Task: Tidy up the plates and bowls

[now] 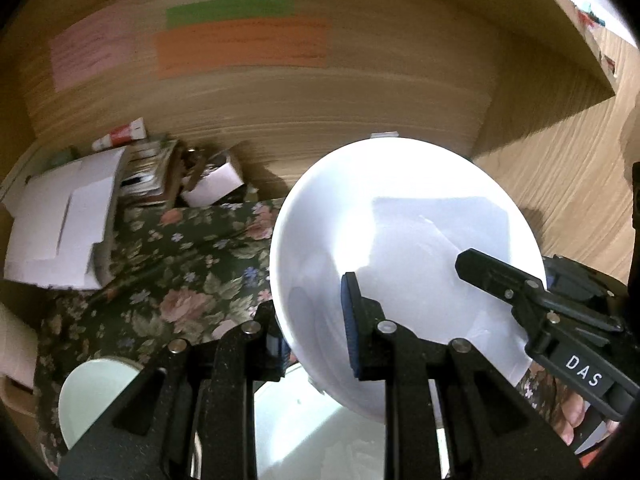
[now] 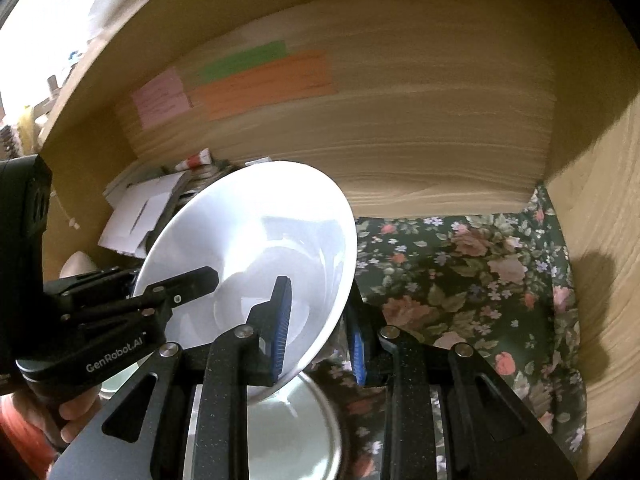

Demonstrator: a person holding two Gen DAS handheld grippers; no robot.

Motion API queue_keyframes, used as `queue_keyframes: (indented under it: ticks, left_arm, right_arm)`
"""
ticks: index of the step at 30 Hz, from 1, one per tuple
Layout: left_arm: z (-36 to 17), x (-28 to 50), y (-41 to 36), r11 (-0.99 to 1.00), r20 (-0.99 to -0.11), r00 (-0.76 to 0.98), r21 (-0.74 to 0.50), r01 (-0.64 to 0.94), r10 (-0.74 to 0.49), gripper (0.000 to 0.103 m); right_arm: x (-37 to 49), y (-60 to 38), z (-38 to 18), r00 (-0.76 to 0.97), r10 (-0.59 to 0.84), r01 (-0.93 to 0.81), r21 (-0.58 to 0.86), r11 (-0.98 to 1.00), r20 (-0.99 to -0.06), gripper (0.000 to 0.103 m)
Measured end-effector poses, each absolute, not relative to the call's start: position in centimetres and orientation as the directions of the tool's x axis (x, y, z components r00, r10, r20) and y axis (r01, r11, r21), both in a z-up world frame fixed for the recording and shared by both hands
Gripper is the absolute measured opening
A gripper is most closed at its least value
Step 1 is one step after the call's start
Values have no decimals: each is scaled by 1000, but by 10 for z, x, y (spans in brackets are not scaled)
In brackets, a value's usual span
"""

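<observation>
A large white bowl (image 1: pixel 404 240) is held tilted in the air between both grippers, above the floral cloth. My left gripper (image 1: pixel 312 332) is shut on its left rim, one pad inside and one outside. My right gripper (image 2: pixel 320 332) is shut on its right rim in the same way; the bowl shows in the right wrist view (image 2: pixel 260 248). The right gripper's finger also shows in the left wrist view (image 1: pixel 500 276), and the left gripper's in the right wrist view (image 2: pixel 176 292). Below the bowl lies a pale plate or bowl (image 1: pixel 312 432), also seen in the right wrist view (image 2: pixel 296 432).
A small pale green bowl (image 1: pixel 96 396) sits at the lower left on the floral cloth (image 1: pixel 180 264). White papers and boxes (image 1: pixel 60 232) and clutter are piled at the back left. Wooden walls (image 2: pixel 440 120) with coloured notes enclose the space; a side wall (image 2: pixel 600 280) stands on the right.
</observation>
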State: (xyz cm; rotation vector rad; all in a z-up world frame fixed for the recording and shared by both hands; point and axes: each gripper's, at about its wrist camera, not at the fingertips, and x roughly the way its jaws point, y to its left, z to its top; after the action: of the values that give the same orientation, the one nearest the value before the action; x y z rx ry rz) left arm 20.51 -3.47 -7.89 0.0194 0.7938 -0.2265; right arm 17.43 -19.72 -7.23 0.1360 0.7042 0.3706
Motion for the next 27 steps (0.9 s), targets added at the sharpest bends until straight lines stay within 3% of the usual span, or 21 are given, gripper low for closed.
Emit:
queue_keyframes:
  ticks: [27]
  left_arm:
    - [-88,134,96,994,-696,714,-108,6,-80,22]
  right_arm:
    - [139,-75,-82,610,503,-466,237,853,-612,23]
